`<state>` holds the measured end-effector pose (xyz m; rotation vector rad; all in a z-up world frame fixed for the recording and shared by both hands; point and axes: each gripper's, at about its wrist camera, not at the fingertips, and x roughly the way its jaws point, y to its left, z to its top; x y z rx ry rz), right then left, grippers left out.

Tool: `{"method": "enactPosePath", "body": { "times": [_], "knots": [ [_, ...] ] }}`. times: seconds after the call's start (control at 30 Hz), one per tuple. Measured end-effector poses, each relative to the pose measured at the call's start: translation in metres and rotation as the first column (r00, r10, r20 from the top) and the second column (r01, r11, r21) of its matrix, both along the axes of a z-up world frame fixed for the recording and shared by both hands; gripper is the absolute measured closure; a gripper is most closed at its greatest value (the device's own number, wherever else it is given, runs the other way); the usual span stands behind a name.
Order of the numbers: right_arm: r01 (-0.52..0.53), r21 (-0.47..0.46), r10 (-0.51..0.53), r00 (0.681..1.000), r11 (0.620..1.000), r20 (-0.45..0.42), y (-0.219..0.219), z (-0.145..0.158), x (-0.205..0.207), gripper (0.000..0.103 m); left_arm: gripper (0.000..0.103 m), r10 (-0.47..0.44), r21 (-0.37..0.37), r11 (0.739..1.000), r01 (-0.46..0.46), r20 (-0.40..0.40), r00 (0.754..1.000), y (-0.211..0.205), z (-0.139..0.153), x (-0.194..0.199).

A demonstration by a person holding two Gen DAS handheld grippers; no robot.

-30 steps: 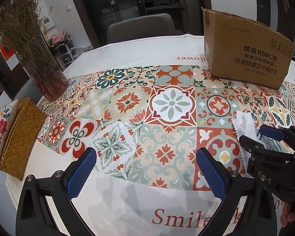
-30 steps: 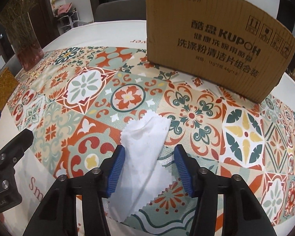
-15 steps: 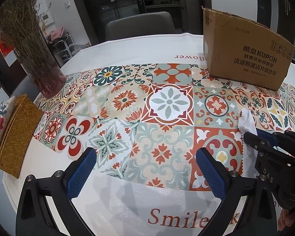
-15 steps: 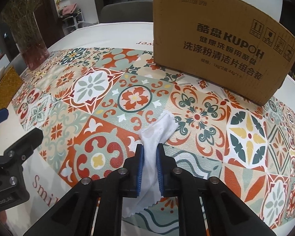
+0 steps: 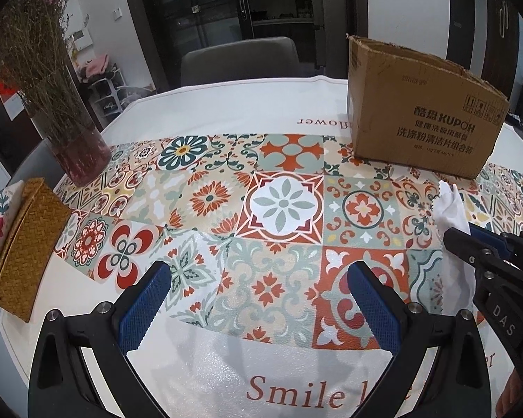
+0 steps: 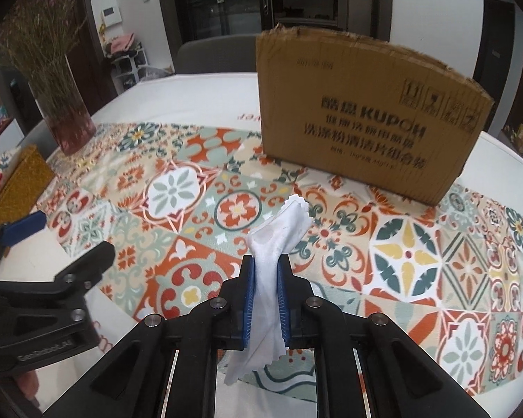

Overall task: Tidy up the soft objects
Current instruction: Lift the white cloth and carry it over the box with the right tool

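Right tongs (image 6: 265,291) now clamped on white cloth (image 6: 279,233), earlier flat, now lifted off patterned worktop (image 6: 401,254), left tongs (image 5: 258,299) unchanged, wide open, empty

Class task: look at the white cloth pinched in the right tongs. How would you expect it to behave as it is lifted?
The white cloth is probably floppy: it bunches between the right tongs and its free ends droop. It looks light and thin. Its zigzag-cut edge may catch on the cardboard box rim.
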<state>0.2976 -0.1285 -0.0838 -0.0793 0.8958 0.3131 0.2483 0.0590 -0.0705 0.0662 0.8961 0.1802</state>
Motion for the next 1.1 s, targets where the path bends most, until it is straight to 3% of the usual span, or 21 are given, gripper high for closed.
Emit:
{"method": "enactPosePath", "body": {
  "times": [0.57, 1.1],
  "knots": [
    [0.067, 0.040, -0.073, 0.986, 0.997, 0.153, -0.024, 0.062, -0.005, 0.089, 0.000, -0.063, -0.001, 0.998, 0.064, 0.131, 0.989, -0.021, 0.050, 0.009],
    [0.128, 0.088, -0.147, 0.951, 0.988, 0.272, -0.052, 0.116, 0.018, 0.089, 0.000, -0.095, -0.016, 0.995, 0.102, 0.229, 0.969, -0.041, 0.095, 0.038]
  ]
}}
